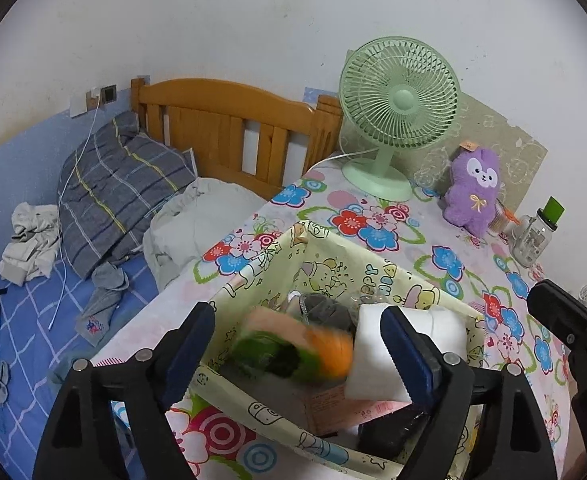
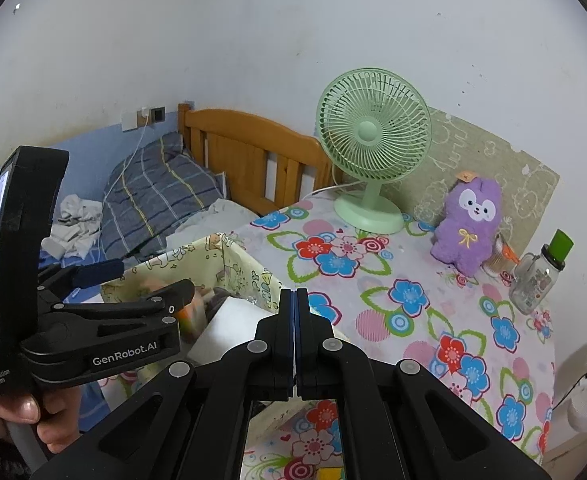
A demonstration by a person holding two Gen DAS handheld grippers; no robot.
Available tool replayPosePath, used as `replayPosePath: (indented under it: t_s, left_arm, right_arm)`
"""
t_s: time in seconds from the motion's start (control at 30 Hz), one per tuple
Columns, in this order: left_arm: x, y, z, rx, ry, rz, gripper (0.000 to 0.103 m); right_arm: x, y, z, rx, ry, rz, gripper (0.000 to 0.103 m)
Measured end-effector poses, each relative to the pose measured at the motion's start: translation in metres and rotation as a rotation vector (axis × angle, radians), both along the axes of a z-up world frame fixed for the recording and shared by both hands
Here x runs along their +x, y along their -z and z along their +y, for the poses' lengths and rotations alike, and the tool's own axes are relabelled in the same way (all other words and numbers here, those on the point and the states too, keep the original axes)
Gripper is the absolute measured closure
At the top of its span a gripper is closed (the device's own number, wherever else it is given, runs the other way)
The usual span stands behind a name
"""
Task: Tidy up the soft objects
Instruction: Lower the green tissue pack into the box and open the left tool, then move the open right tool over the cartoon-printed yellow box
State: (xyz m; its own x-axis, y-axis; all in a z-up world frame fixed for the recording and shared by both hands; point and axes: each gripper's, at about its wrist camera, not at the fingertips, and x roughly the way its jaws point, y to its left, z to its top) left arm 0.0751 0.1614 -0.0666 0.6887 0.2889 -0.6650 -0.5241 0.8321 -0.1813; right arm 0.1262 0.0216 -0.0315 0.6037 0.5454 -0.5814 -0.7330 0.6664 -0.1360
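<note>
Yellow cartoon-print fabric box [image 1: 377,276] sits at the desk's left edge, and my left gripper [image 1: 289,344] hangs over it, fingers spread. Inside lie a blurred orange-green soft toy [image 1: 293,344] and a white sponge block [image 1: 377,344]. My right gripper [image 2: 295,312] has its fingers pressed together, gripping nothing.

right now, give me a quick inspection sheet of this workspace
surface: table under a floral cloth.
job's things: cartoon-print fabric bin holding a blurred green-orange soft toy, a grey plush and a white foam block; purple plush upright by the wall.
clutter: green fan, clear bottle.
grippers: left gripper open above the bin; right gripper shut, empty.
cables: white cord over the pillow; fan lead.
surroundings: bed with wooden headboard, clothes on it.
</note>
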Motion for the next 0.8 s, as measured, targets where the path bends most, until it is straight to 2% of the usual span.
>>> replayPosePath:
  t_s: [0.3, 0.37, 0.4, 0.43, 0.5, 0.8]
  left_arm:
    - [-0.003, -0.004, -0.011, -0.005, 0.032, -0.004, 0.013]
    - [-0.005, -0.005, -0.015, -0.006, 0.044, -0.006, 0.013]
    - [-0.006, -0.006, -0.018, -0.004, 0.052, -0.008, 0.013]
    - [-0.006, -0.006, -0.020, -0.002, 0.059, -0.011, 0.012]
    - [-0.008, -0.008, -0.027, 0.002, 0.074, -0.015, 0.012]
    - [-0.008, -0.008, -0.061, 0.027, 0.149, -0.008, 0.012]
  right_arm:
    - [-0.005, 0.001, -0.020, 0.013, 0.038, -0.005, 0.097]
    - [-0.008, 0.003, -0.027, 0.011, 0.052, -0.007, 0.086]
    - [-0.010, 0.004, -0.032, 0.013, 0.061, -0.008, 0.065]
    - [-0.012, 0.006, -0.037, 0.019, 0.070, -0.012, 0.037]
    - [-0.020, 0.007, -0.050, 0.049, 0.102, -0.041, 0.017]
    - [-0.035, 0.009, -0.090, 0.098, 0.158, -0.035, 0.017]
